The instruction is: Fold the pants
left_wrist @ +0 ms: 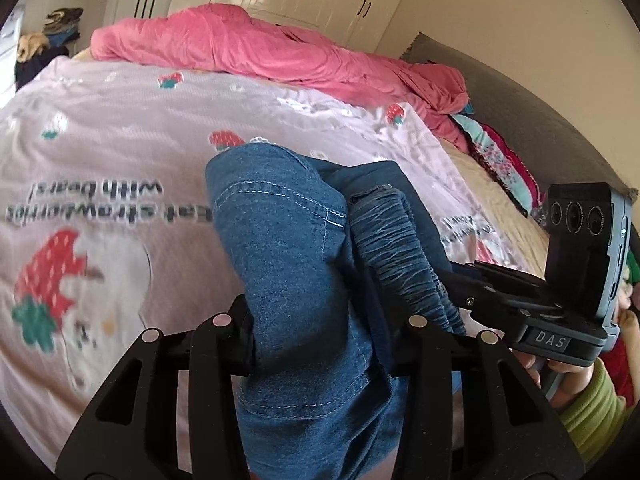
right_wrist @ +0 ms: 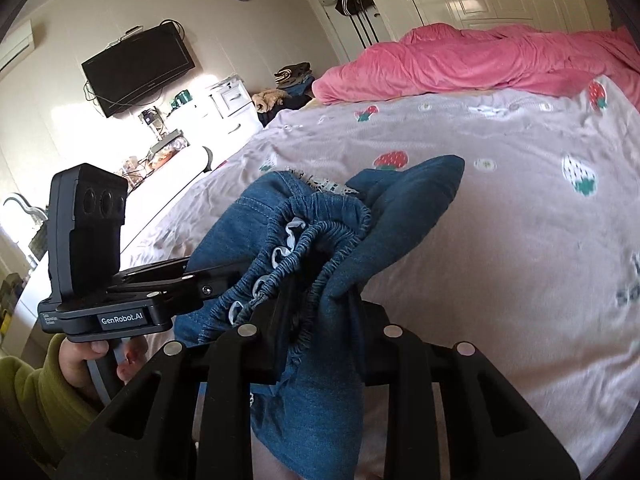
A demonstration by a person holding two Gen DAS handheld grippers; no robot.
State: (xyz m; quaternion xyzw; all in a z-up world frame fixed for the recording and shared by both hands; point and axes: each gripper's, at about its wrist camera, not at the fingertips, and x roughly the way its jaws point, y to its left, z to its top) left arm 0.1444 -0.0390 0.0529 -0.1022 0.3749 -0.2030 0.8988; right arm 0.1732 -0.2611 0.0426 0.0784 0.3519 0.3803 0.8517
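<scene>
You've got the left gripper point(left_wrist: 320, 320) and right gripper point(right_wrist: 320, 320) both clamped narrow on the bunched denim pants point(left_wrist: 288, 240), clear of the blanket point(left_wrist: 120, 140), so they can hang out straight.

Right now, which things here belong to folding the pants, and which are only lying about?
Belong to the job:
- denim pants, bunched and held up
- left gripper, shut on them
- right gripper, shut on the elastic waistband
- strawberry bedspread, the work surface

Lying about:
- pink duvet
- clothes pile
- television
</scene>
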